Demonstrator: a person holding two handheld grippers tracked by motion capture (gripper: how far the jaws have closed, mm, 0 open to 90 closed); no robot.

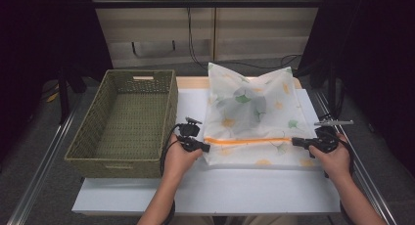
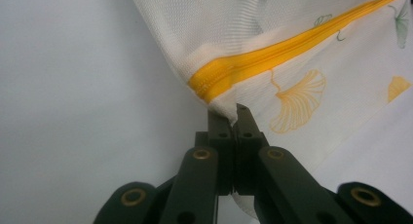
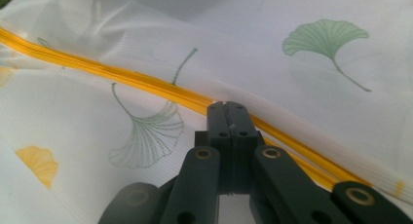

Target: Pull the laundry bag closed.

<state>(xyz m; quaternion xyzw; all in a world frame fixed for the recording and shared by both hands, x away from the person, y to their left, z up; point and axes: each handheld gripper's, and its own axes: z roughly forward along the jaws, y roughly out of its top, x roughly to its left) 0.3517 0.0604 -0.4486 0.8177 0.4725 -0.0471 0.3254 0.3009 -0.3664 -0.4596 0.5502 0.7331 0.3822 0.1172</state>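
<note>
A white mesh bag point(image 1: 252, 107) printed with ginkgo leaves lies on the white table point(image 1: 205, 191). An orange zipper point(image 1: 247, 141) runs across its near part. My left gripper point(image 1: 208, 148) is at the bag's left edge. In the left gripper view it point(image 2: 233, 113) is shut on the fabric just below the zipper's end point(image 2: 214, 80). My right gripper point(image 1: 294, 141) is at the zipper's right end. In the right gripper view it point(image 3: 227, 107) is shut right on the zipper line point(image 3: 122, 78); what sits between the tips is hidden.
An empty green woven basket point(image 1: 128, 122) stands to the left of the bag, hanging over the table's left side. Metal rails run along both sides of the table. Bare table surface lies in front of the bag.
</note>
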